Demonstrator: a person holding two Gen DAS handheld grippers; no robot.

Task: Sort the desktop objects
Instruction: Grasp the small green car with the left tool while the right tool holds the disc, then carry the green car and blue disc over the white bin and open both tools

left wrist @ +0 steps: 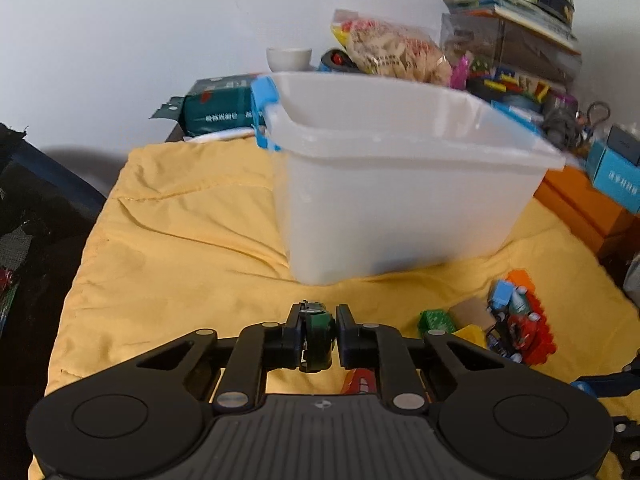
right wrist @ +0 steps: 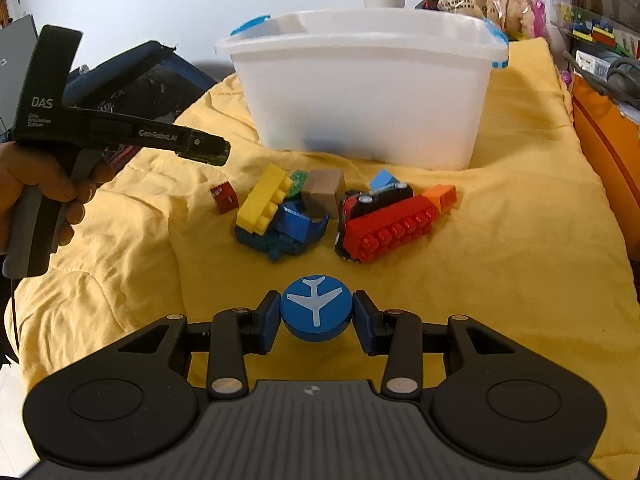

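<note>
The right gripper point(right wrist: 316, 316) is squeezing a light, hard round blue plane disc point(right wrist: 316, 313) by its sides, and the left gripper point(left wrist: 318, 334) is pinching a small green toy point(left wrist: 318, 336)

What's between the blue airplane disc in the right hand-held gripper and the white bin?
The toy pile lies on the yellow cloth between the blue airplane disc and the white bin. Nothing visible blocks a path over it to the open top.

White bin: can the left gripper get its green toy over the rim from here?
Probably yes. The left gripper, shut on the green toy, faces the white bin with nothing between, but sits below the rim, so it must lift first.
</note>
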